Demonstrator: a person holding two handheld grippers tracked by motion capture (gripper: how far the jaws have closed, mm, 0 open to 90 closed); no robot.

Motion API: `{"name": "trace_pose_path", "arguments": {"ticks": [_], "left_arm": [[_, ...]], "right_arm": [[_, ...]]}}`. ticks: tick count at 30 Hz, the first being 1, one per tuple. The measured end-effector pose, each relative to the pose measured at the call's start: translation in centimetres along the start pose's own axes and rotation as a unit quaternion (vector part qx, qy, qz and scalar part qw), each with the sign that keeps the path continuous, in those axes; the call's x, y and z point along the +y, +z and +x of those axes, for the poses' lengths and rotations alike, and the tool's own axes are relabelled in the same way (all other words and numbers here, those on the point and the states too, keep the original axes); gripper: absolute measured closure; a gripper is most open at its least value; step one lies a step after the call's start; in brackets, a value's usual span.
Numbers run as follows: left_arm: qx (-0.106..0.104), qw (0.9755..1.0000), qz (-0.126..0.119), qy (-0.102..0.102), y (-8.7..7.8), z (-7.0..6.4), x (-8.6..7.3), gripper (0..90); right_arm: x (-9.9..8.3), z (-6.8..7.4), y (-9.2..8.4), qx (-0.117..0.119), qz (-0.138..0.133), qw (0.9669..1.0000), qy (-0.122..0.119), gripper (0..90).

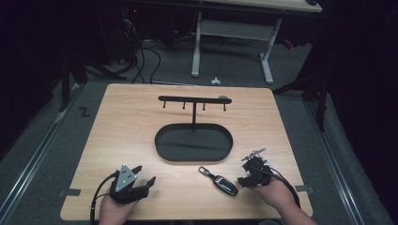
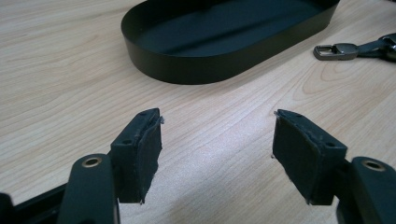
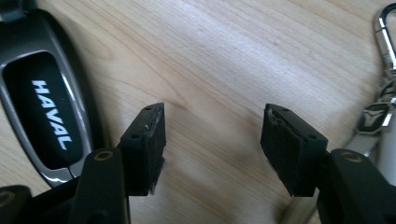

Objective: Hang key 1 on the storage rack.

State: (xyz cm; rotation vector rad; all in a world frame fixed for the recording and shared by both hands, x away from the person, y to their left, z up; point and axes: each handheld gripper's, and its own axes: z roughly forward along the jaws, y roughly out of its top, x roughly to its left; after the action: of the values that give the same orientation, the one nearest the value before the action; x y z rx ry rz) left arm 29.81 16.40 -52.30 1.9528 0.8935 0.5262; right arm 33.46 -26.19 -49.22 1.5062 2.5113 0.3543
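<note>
My right gripper [image 1: 245, 174] hovers low near the tabletop's [image 1: 131, 122] front edge, jaws wide and empty, just beside the car key [image 1: 221, 182]; my left gripper [image 1: 143, 178] likewise gapes empty.

I am seeing the car key [image 3: 44, 109] running off the frame's left edge, beside the right gripper [image 3: 212, 140]; its clip [image 3: 387, 42] is cut at the right.

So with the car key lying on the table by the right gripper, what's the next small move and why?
Probably bring the right gripper over the car key and close on its body. The jaws stand open on bare wood, the key lies flat just beside them, and its clip points toward the black tray under the hook rack. The left gripper rests open farther off.
</note>
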Motion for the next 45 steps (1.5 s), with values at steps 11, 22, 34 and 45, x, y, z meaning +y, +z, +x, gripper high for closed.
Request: {"name": "trace_pose_path", "arguments": {"ticks": [11, 22, 34, 45], "left_arm": [[-0.005, 1.0000, 0.003, 0.005, 0.3, -0.3, 0.1, 33.3], [-0.012, 0.9999, 0.004, 0.002, 0.2, -0.3, 0.0, 33.4], [-0.016, 0.9998, 0.009, 0.004, 0.4, -0.4, -0.1, 33.4], [-0.015, 0.9998, 0.008, 0.004, 0.3, -0.3, -0.2, 33.3]], "right_arm": [[2.6, 0.1, -0.2, 0.009, 0.098, 0.9942, -0.042, 34.7], [3.8, 1.2, -0.8, 0.011, 0.143, 0.9851, -0.095, 31.9], [6.1, 4.3, -1.4, 0.044, 0.117, 0.9869, -0.102, 29.4], [8.0, 7.0, 0.3, 0.060, 0.106, 0.9811, -0.151, 34.6]]}}
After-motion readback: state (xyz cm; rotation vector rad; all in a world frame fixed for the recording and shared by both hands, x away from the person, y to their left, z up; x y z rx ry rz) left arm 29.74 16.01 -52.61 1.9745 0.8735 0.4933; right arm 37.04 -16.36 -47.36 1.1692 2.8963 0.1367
